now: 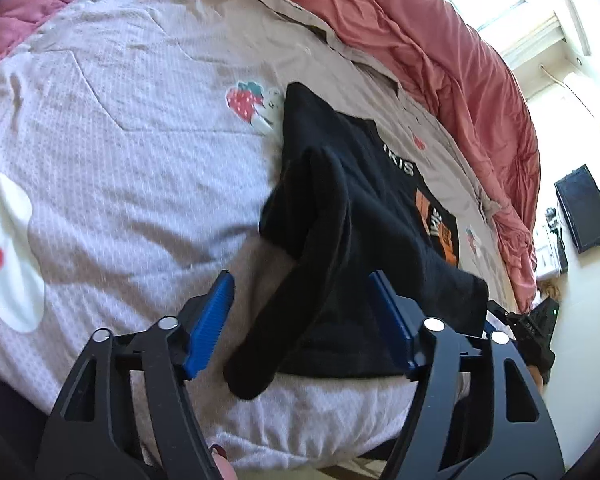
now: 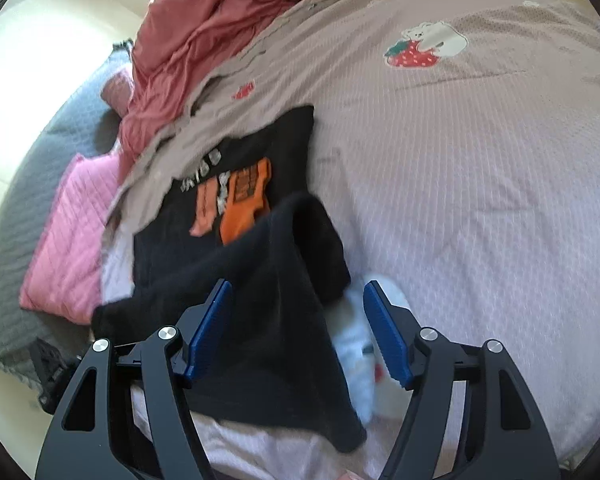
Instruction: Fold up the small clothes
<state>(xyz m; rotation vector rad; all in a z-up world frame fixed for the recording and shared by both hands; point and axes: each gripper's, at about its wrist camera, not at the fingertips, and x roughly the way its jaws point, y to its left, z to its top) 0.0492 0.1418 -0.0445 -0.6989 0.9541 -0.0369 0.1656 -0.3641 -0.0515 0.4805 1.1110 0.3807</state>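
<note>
Lay half-folded on the pale quilted bedspread [image 1: 132, 184], toward one o'clock: small black T-shirt with orange print [image 1: 360, 216]. Stood parted over its near hem, pinching nothing: left gripper [image 1: 304, 320] and right gripper [image 2: 300, 332]. Needed next, arguably: level corners, smoothed crease.

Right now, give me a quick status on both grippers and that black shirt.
Left gripper open, right gripper open, pads clear of cloth. Black shirt on the bedspread, near flap folded over, orange print partly showing. Nothing in the way.
</note>
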